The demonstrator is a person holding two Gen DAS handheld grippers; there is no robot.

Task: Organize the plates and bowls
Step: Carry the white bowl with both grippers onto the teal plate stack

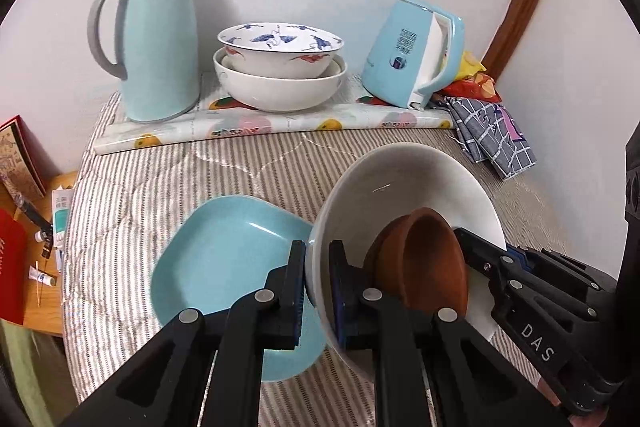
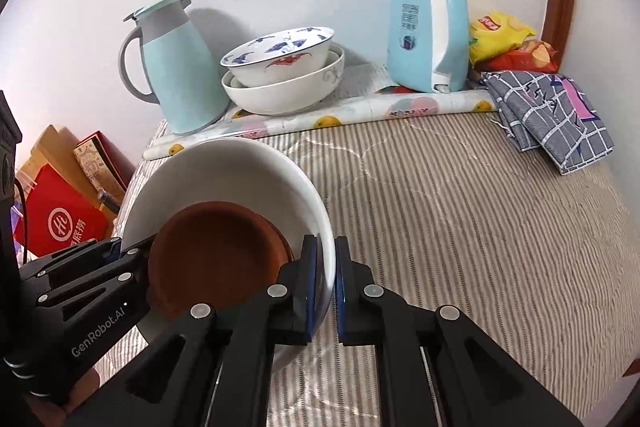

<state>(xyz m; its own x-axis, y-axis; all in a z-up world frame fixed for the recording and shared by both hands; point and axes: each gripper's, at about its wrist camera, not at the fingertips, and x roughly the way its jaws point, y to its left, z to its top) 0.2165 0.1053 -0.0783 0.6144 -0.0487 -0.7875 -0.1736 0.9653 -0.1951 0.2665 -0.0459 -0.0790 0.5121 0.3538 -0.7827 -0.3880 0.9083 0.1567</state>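
A large white bowl [image 1: 404, 179] is held tilted above the striped table, with brown bowls [image 1: 432, 259] nested inside it. My left gripper [image 1: 318, 291] is shut on the white bowl's left rim. My right gripper [image 2: 326, 287] is shut on its right rim [image 2: 320, 227]; the brown bowls [image 2: 216, 259] also show there. A light blue square plate [image 1: 224, 267] lies on the cloth under the white bowl's left side. A blue-patterned bowl [image 1: 280, 47] sits stacked in a white bowl [image 1: 276, 91] at the back.
A light blue thermos jug [image 1: 156, 43] stands back left and a blue kettle [image 1: 416, 55] back right, on a fruit-print mat [image 1: 240, 127]. A folded checked cloth [image 2: 552, 115] and snack bags [image 2: 504, 35] lie at the right. Boxes [image 2: 60, 219] sit left of the table.
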